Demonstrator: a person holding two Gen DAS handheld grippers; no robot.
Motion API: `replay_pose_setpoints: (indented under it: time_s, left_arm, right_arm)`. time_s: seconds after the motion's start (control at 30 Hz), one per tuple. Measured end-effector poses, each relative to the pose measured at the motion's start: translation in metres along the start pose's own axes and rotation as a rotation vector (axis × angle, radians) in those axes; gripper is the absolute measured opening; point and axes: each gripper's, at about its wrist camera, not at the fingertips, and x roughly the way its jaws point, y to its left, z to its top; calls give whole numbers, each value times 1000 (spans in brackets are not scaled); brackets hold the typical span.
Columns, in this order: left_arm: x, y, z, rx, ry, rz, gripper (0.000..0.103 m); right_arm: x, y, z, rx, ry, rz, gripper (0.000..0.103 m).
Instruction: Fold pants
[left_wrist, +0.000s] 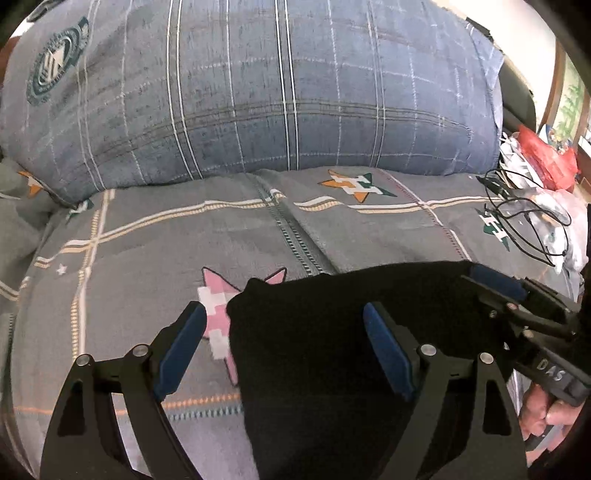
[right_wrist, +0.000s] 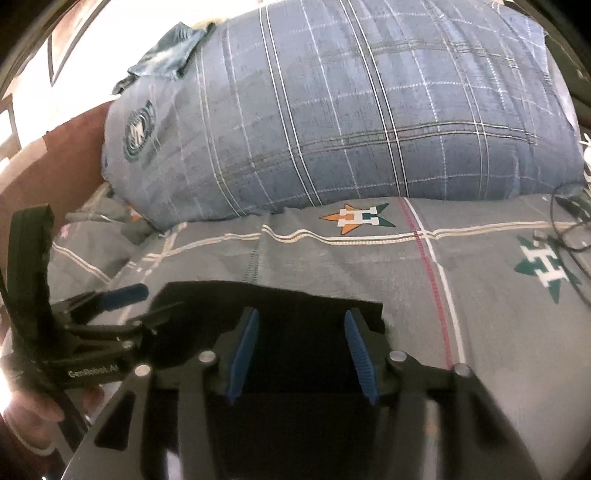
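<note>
Black pants (left_wrist: 332, 350) lie folded into a flat block on the grey checked bedspread (left_wrist: 147, 240), near its front edge. Over them the left claw (left_wrist: 284, 347) stands spread wide, one blue pad above the bedspread, the other above the cloth, pinching nothing. Just to the right, the right claw (right_wrist: 301, 354) is parted about halfway above the pants, its pads clear of the fabric. Behind lies a big blue plaid pillow (left_wrist: 258, 92); black cables (left_wrist: 524, 218) trail at the right.
</note>
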Motion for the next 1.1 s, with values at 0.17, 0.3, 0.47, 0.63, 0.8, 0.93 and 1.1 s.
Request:
replay_pose_setpoints:
  time_s: [0.17,0.3,0.47,0.63,0.8,0.93,1.1]
  left_arm:
    - [13,0,2,-37,-6,-13,95]
    - [6,4,1,-44,-8,-32,95]
    - [-21,17,-8,-64,-46,-39,95]
    - [-27,16,-32,-75,-21,-58,95]
    - [-29,12,-41,-60,-11,-47,95]
    - [-39,14,-40,-55,-31,-30,95]
    - [-42,18,-39,-69,-31,-40,95]
  right_arm:
    - [18,-10,-3,22,17,-37,45]
    - [-1,-8,-3,8,16,-30,47]
    - [-47,4,-22,-42,3,-6,49]
    - [-42,16,-60,-76,74,-85,49]
    - [-49,10,-57,-11,50,-86,60]
    - [-65,5,-48,16,-1,-44,61]
    - [-60,-8,-42,95,1,23,69]
